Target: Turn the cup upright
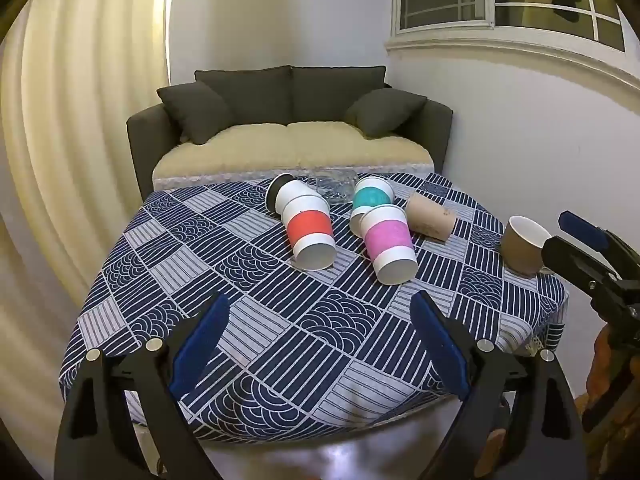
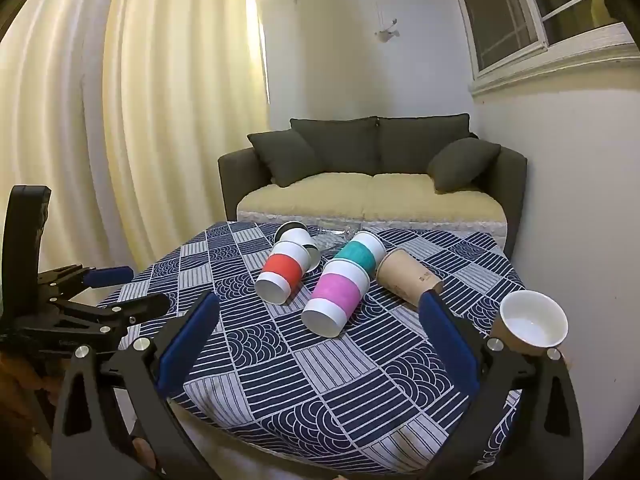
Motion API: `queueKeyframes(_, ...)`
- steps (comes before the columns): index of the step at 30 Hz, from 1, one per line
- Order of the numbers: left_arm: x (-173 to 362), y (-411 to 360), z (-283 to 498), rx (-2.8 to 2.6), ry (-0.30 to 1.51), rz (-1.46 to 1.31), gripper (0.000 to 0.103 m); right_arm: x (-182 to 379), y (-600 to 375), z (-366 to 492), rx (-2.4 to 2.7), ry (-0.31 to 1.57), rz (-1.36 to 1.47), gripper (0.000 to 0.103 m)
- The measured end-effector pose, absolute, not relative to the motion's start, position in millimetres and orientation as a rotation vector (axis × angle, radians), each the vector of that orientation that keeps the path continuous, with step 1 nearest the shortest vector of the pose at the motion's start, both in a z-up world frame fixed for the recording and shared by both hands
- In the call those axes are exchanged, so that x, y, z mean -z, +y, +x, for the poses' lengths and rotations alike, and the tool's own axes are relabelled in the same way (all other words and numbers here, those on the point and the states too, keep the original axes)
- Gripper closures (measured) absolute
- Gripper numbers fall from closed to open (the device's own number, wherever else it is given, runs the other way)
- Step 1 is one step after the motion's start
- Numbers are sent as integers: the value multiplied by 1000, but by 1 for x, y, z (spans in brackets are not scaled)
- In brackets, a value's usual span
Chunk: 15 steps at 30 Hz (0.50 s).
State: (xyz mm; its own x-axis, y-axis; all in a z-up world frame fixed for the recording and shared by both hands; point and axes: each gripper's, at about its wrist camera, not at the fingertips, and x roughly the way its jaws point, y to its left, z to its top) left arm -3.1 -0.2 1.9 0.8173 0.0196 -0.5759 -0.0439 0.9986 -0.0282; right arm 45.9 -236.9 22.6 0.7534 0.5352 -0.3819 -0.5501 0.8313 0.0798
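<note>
Both my grippers, left and right, gape wide and empty; nudging the touching pink cup may roll its neighbours.

Left gripper: matte black frame with two long tapering arms.
Left gripper fingers: flat, faced with blue pads along the inner sides.
Left gripper screws: round silver bolt heads in pairs at the base of each finger.
Right gripper: the same build, black frame and silver bolt heads.
Right gripper fingers: blue-padded, with rounded tips.
Side look of the left gripper: black linkage bars with small silver screws, and a tall black handle with rounded top.
Skin: blurred orange-brown patches beside the handles, too unclear to describe.
</note>
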Motion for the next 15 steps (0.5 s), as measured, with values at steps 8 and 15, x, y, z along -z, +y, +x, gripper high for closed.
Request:
queueKeyframes(8, 0, -4, -5, -31, 612, -27, 13, -24, -237, 47, -590, 414, -40, 5)
queueKeyframes(15, 1, -3, -6, -37, 614, -23, 13, -24, -237, 46, -592, 414, -41, 5)
